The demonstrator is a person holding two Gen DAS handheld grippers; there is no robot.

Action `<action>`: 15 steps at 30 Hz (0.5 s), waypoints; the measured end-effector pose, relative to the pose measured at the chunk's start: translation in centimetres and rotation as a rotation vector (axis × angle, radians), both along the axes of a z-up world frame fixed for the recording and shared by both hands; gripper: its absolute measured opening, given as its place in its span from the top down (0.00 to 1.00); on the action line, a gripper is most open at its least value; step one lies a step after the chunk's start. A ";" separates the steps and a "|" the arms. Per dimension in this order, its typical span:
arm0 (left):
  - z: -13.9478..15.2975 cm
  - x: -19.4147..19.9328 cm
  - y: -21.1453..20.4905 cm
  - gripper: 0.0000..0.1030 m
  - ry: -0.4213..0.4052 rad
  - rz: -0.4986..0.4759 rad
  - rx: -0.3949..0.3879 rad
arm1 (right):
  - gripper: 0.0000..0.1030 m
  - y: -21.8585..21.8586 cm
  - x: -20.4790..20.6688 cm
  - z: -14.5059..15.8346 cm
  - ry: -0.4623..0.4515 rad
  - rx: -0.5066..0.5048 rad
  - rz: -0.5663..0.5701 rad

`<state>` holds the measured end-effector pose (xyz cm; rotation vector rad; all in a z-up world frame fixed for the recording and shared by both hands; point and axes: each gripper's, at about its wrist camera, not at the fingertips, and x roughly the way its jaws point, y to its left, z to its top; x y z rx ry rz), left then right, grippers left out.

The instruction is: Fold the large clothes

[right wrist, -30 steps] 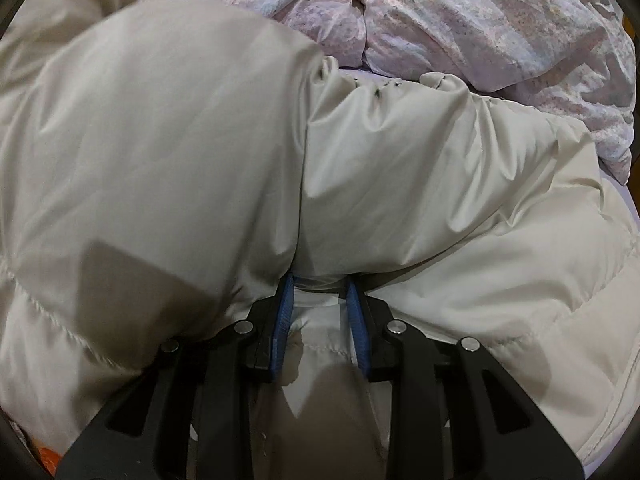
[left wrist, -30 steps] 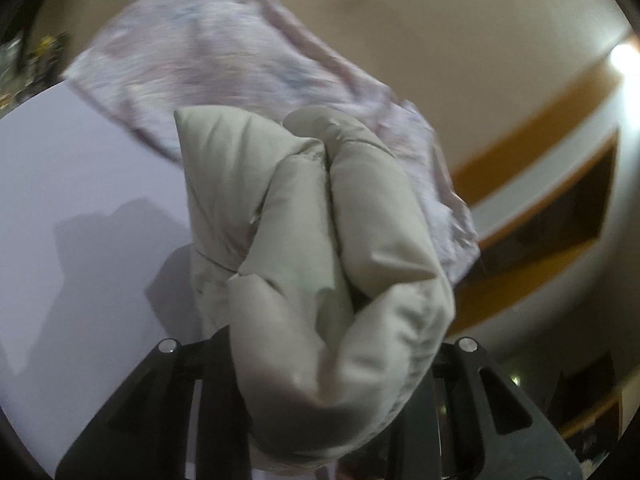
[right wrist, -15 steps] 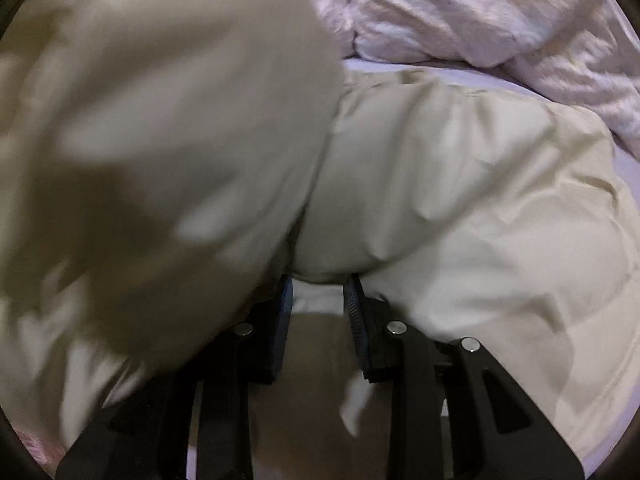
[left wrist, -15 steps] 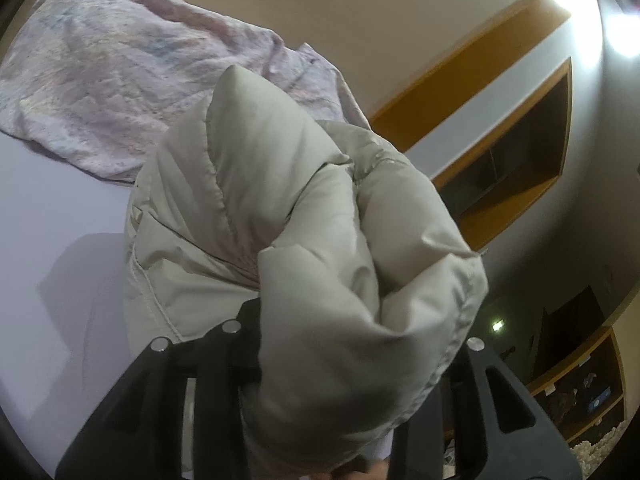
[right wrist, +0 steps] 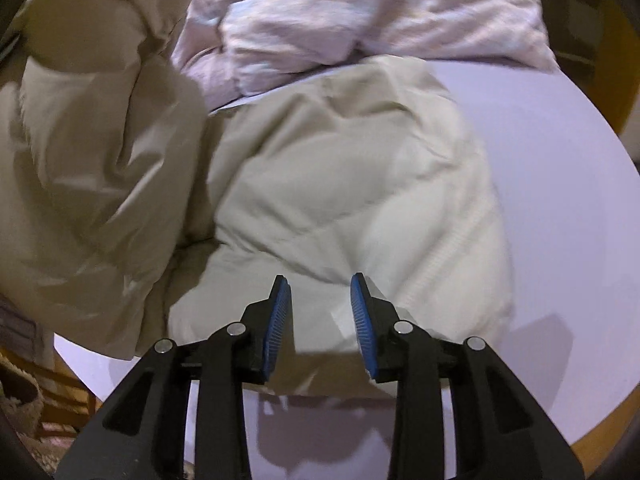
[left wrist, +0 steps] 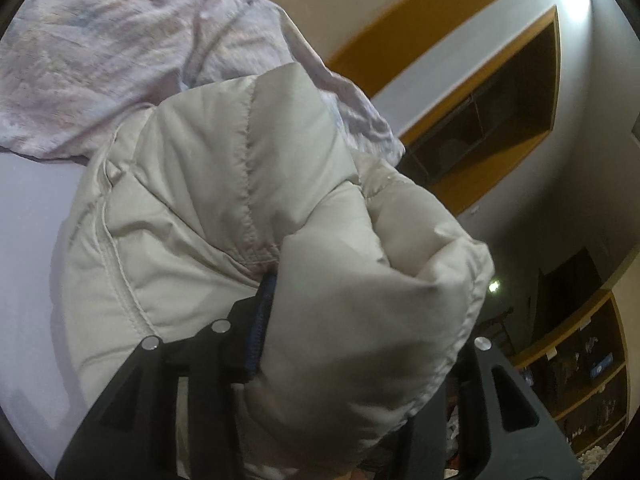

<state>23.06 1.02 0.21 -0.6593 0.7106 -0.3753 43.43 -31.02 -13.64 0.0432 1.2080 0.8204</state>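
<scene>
A beige puffer jacket (right wrist: 344, 184) lies bunched on the lavender bed sheet (right wrist: 560, 200). My left gripper (left wrist: 312, 320) is shut on a thick fold of the jacket (left wrist: 248, 208) and holds it raised; only its left blue pad (left wrist: 262, 320) shows, the right finger is hidden by fabric. That lifted part hangs at the left of the right wrist view (right wrist: 92, 152). My right gripper (right wrist: 320, 312) is open and empty, just above the jacket's near edge.
A crumpled pink floral duvet (right wrist: 360, 12) lies at the back of the bed, and it also shows in the left wrist view (left wrist: 100, 52). Wooden shelves (left wrist: 580, 384) and a dark wall niche (left wrist: 492, 108) stand beyond the bed. A woven basket (right wrist: 20, 400) sits low left.
My right gripper has opened, let go of the jacket and drawn back from it. My left gripper has lifted and swung its held fold.
</scene>
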 end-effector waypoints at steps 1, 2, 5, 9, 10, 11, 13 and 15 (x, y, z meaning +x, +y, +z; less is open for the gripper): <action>-0.2 0.4 -0.4 0.60 0.006 -0.006 0.002 | 0.66 -0.4 0.3 -0.2 0.012 0.005 -0.012; -0.4 0.7 -1.1 0.59 0.015 -0.017 0.002 | 0.66 -0.9 0.5 -0.5 0.028 0.012 -0.023; -1.1 1.4 -2.6 0.53 0.047 -0.058 0.001 | 0.66 -1.6 0.5 -0.7 0.036 0.010 -0.034; -2.2 1.9 -4.5 0.34 0.106 -0.159 -0.027 | 0.66 -1.9 0.4 -0.9 0.040 0.014 -0.038; -2.5 2.0 -4.8 0.30 0.122 -0.180 -0.050 | 0.66 -2.1 0.4 -0.9 0.040 0.015 -0.039; -2.9 2.2 -5.0 0.20 0.139 -0.206 -0.089 | 0.66 -2.2 0.3 -0.9 0.040 0.015 -0.040; -3.1 2.3 -5.2 0.11 0.161 -0.233 -0.127 | 0.66 -2.5 0.2 -0.9 0.033 0.007 -0.044; -2.9 2.1 -5.3 0.08 0.166 -0.247 -0.126 | 0.64 -2.6 0.4 -1.0 0.037 0.007 -0.050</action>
